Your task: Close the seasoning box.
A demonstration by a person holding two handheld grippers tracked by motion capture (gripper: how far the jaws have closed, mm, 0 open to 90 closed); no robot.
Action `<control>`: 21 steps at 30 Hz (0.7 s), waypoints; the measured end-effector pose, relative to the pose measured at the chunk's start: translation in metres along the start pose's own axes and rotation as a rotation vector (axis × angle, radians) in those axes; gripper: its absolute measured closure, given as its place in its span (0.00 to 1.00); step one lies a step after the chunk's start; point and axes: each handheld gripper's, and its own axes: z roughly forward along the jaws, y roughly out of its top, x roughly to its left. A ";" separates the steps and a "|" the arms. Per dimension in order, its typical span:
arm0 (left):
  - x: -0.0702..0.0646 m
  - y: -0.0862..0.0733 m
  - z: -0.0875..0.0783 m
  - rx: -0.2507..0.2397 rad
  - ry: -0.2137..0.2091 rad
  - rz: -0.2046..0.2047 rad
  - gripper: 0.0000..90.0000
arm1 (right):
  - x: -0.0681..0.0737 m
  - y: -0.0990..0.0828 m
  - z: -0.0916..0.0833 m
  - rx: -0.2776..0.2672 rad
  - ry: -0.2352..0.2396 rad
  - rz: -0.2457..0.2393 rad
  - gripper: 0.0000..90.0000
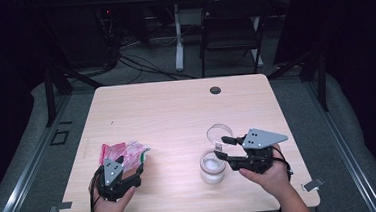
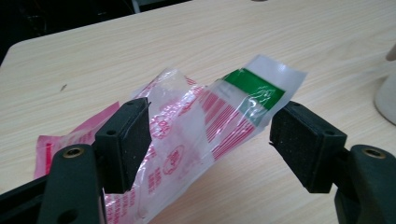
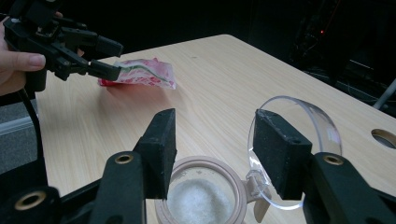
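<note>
Pink-and-red printed plastic bags (image 1: 121,151) lie crumpled near the front left corner of the wooden table (image 1: 176,112), and the left gripper (image 1: 128,166) sits at their near edge. In the left gripper view its jaws stand apart, with one clear bag (image 2: 205,121) between them; that bag carries red stripes and a green band near its top. The left jaw looks to touch the film, while the right jaw stays just clear of it, so nothing is clamped. A hand (image 1: 111,201) holds this gripper from the table's front edge.

Toward the front right of the table stands a small clear jar (image 1: 213,167) with white granules (image 3: 198,200) inside. Its round transparent lid (image 1: 220,133) is hinged at the rim and tipped up and back, leaving the mouth uncovered. The right gripper (image 1: 219,149) reaches in from the right with jaws spread wide, gripping nothing. In the right gripper view one jaw hangs over the jar's mouth and the other sits in front of the raised lid; whether it touches the lid is hard to tell. The person's right hand (image 1: 268,175) holds this gripper close to the front right corner.
</note>
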 end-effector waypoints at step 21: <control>-0.034 -0.001 0.009 0.028 -0.080 0.099 0.33 | -0.014 0.003 -0.020 -0.028 -0.057 0.028 0.57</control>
